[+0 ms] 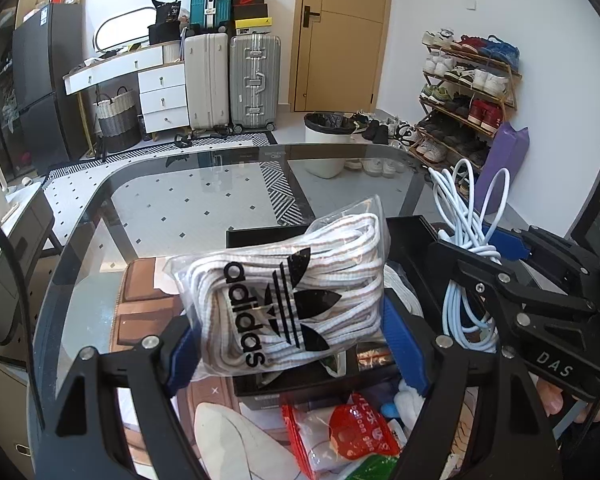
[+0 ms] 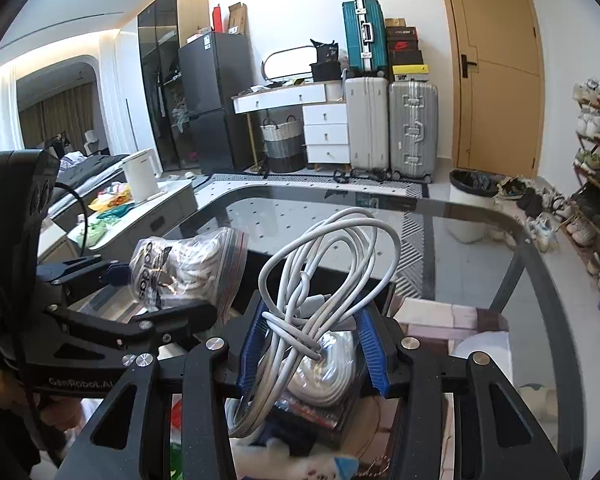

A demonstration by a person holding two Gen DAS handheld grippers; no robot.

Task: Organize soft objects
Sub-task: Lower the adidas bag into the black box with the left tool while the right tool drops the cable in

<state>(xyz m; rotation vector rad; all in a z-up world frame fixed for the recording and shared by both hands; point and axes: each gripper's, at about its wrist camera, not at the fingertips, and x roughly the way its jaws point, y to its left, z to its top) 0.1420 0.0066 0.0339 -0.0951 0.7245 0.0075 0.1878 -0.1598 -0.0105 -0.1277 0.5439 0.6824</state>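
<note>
My left gripper is shut on a clear zip bag of white shoelaces with a black adidas logo, held above a black box on the glass table. The bag also shows in the right wrist view. My right gripper is shut on a tangled bundle of white cable, held above the same box; the cable shows at the right of the left wrist view. A coil of white cord lies in the box under the cable.
Packets, one red and white, and a white soft item lie on the table below the box. Beyond the table stand a white bin, suitcases, a drawer unit and a shoe rack.
</note>
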